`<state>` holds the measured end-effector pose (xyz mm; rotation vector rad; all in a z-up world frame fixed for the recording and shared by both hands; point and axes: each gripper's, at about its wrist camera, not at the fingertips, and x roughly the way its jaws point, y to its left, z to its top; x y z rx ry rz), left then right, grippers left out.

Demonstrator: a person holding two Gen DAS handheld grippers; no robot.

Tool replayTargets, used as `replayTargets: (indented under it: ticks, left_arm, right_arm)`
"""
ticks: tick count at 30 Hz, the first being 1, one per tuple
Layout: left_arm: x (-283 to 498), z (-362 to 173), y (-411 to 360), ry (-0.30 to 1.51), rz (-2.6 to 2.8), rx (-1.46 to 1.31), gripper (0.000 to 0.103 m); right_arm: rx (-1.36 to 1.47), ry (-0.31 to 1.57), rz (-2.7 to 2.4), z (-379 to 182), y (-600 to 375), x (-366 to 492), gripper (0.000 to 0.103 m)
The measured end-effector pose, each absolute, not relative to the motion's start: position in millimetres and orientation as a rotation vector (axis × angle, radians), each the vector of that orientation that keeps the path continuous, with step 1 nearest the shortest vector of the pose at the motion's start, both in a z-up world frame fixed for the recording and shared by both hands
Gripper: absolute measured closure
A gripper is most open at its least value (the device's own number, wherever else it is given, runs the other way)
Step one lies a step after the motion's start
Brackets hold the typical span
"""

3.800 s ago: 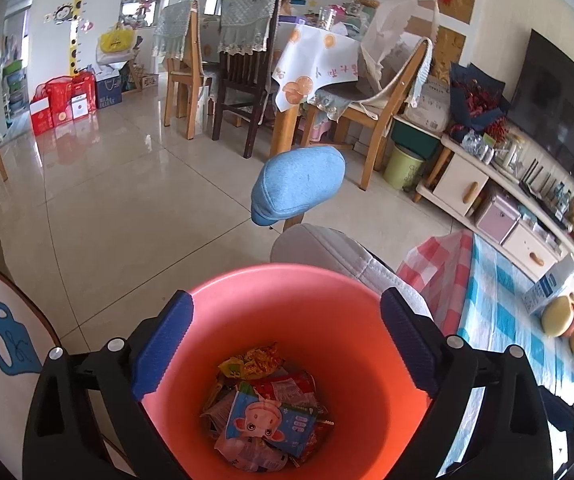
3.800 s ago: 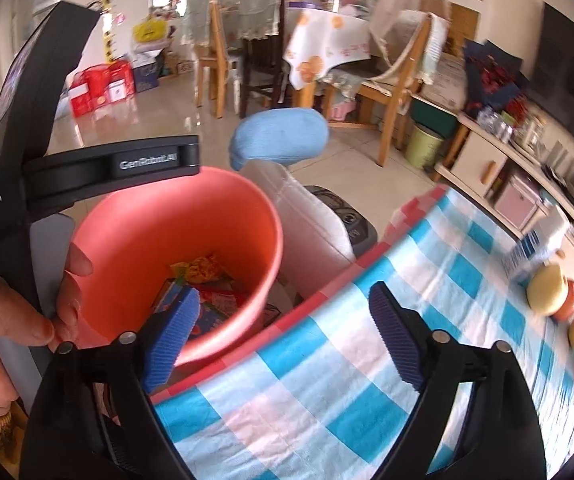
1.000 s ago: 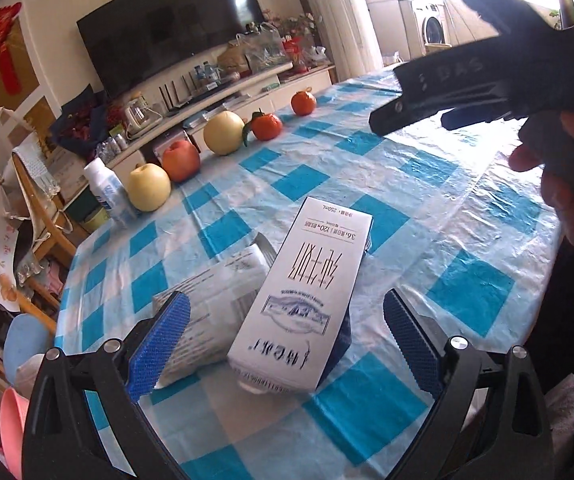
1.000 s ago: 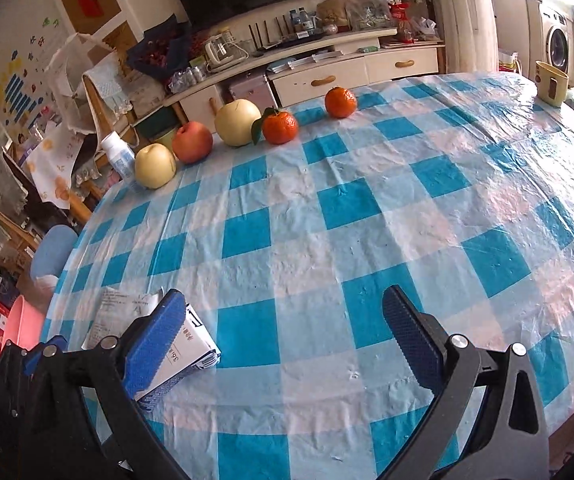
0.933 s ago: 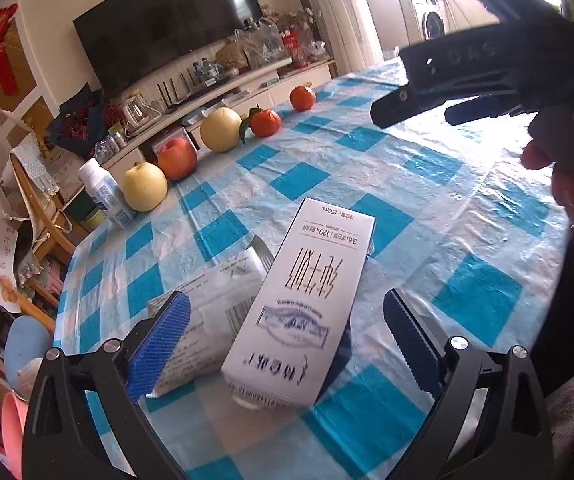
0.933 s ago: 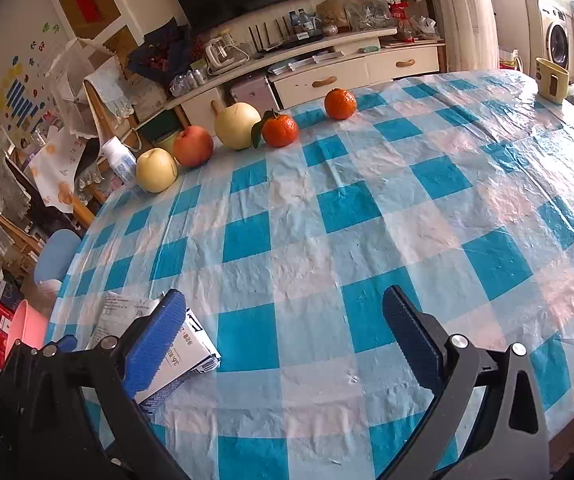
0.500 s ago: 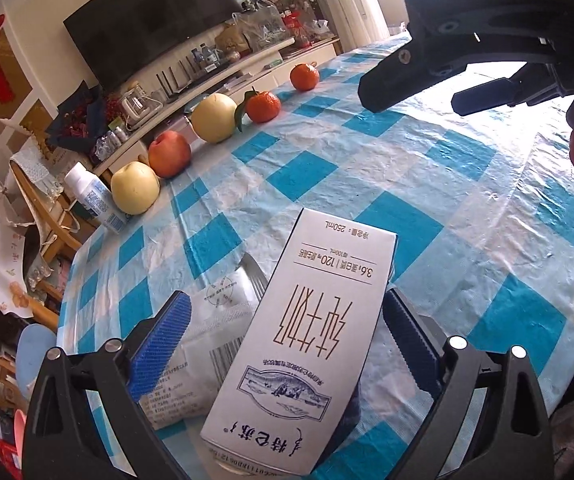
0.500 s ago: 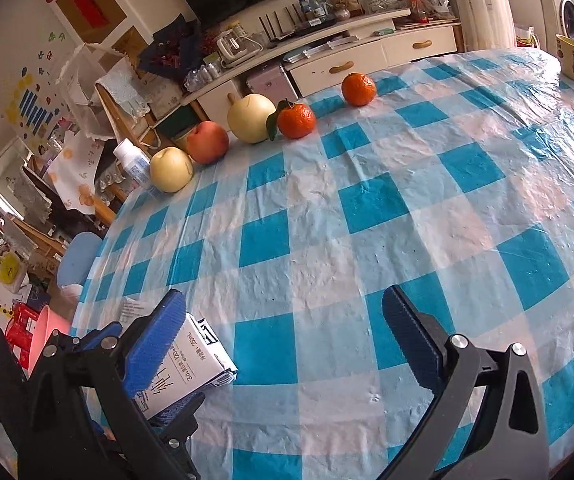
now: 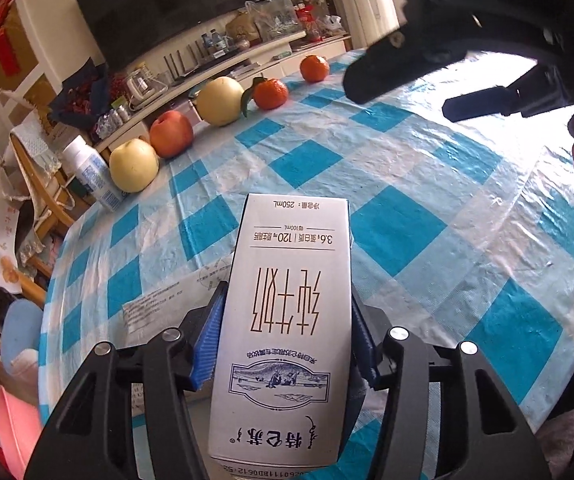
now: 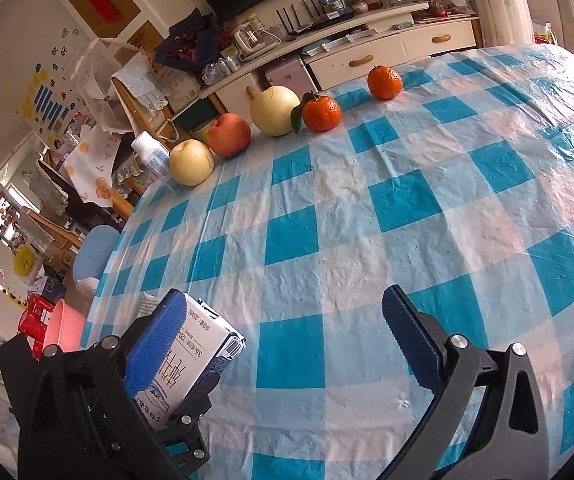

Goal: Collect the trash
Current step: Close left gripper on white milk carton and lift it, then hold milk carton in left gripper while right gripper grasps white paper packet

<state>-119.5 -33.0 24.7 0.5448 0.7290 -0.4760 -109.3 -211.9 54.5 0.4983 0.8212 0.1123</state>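
Item: white milk carton with blue printing, clamped for disposal; risks noted.

Left wrist view: my left gripper (image 9: 283, 344) has its blue pads pressed on both long sides of the white milk carton with blue printing (image 9: 287, 320), which lies lengthwise along the fingers above the blue-and-white checked plastic tablecloth (image 9: 427, 216). A crumpled white printed wrapper (image 9: 167, 300) lies just beside and partly under it (more trash, likely next). Risk: thin card may buckle under the squeeze and slip out; dregs could spill on the cloth. The pink plastic basin (image 9: 15, 432) sits below the table edge, well apart, so the carry is long.

Right wrist view: my right gripper (image 10: 287, 344) is spread wide and empty over the cloth, near the left one; swinging it could knock the carton loose.
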Motion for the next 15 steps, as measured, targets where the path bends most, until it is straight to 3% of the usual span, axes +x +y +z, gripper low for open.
replayTargets:
  ticks: [6, 8, 10, 15]
  left_arm:
    - [-114, 42, 2, 0.734, -0.436, 0.419, 0.047]
    - [-110, 50, 18, 0.735, -0.42, 0.371, 0.047]
    - [-104, 57, 36, 0.738, -0.388, 0.313, 0.047]
    - [-90, 66, 77, 0.734, -0.302, 0.223, 0.047]
  right_arm:
    - [0.484, 0.831, 0.16, 53, -202, -105, 0.006]
    - [0.474, 0.84, 0.189, 52, -195, -103, 0.014]
    - [0.451, 0.86, 0.232, 50, -184, -100, 0.03]
    - [0.311, 0.887, 0.321, 48, -144, -97, 0.033]
